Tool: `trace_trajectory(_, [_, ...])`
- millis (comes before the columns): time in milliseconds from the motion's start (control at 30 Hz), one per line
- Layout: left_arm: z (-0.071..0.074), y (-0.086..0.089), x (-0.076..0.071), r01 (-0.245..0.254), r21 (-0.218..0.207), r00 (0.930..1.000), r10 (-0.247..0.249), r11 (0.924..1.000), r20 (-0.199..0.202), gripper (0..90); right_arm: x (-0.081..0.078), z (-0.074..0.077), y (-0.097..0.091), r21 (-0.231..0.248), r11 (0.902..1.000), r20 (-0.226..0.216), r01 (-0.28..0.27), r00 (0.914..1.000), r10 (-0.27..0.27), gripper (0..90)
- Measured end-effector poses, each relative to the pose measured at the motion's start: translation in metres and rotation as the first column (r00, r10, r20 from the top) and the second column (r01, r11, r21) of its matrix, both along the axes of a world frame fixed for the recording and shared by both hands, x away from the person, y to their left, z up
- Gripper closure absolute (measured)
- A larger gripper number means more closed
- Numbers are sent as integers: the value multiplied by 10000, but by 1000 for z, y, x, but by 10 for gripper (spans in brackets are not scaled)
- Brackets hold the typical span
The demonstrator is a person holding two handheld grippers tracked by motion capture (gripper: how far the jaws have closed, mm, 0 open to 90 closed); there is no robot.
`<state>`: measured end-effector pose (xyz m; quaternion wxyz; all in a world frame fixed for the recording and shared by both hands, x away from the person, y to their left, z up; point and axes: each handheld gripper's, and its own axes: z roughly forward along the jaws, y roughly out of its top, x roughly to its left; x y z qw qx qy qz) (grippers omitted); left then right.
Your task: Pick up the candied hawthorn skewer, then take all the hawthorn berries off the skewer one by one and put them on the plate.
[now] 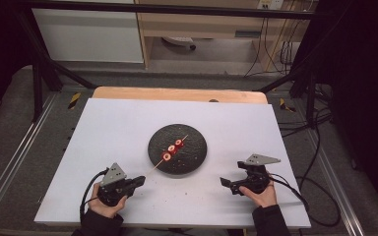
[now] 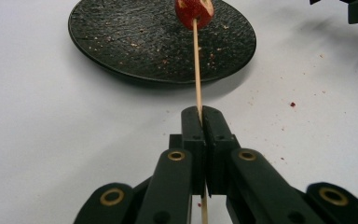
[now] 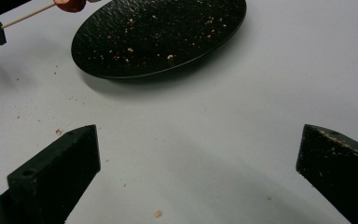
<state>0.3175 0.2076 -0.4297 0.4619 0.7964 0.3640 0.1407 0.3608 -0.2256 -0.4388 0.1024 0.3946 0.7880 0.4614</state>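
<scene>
Skewer: a thin wooden stick carrying three red fruit slices, lying slantwise across the dark round plate, its bare end reaching off the rim toward the left gripper.
Left gripper: the left gripper has its jaws pinched tight on the bare end of the stick; the stick runs on between them and out below.
Right gripper: the right gripper has its jaws spread wide with nothing between them, above bare table near the plate's right side.
Table: white sheet on a wooden top, with the plate near its middle.
Progress: the threading looks done, since all three slices sit on the stick; what seems left is laying the skewer down on the plate and letting go, or lifting it away. Which of the two is meant I cannot tell.
Height: whether the slices rest on the plate or hang just above it is hard to judge; probably just above.
High view: gives the count of slices and where both hands sit on the table.
Left gripper view: shows the pinch itself and the nearest slice pierced through.
Right gripper view: shows crumbs on the sheet and plate.
</scene>
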Motion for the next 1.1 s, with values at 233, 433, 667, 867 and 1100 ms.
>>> trace_trajectory(233, [0, -1, -3, 69, -100, 9999, -68, 9999, 153, 882, 0, 5, 13, 66, 10000, 80, -17, 10000, 17, 5])
trace_trajectory(433, [1, -1, -4, 73, -165, 9996, -68, 9998, 273, 882, 3, 9, 27, 70, 9999, 5, 77, 10000, -77, 5])
trace_trajectory(667, [0, -1, -5, 120, -178, 9994, -114, 9998, 332, 881, 12, 20, 50, 325, 9994, 23, 145, 9999, -146, 5])
trace_trajectory(867, [0, -3, -8, 183, -211, 9990, -175, 9996, 400, 882, 18, 33, 74, 726, 9974, 163, 23, 9999, -35, 8])
trace_trajectory(1100, [-1, -4, -10, 250, -188, 9988, -242, 9995, 426, 881, 31, 41, 97, 1486, 9889, 2, 16, 10000, -17, 77])
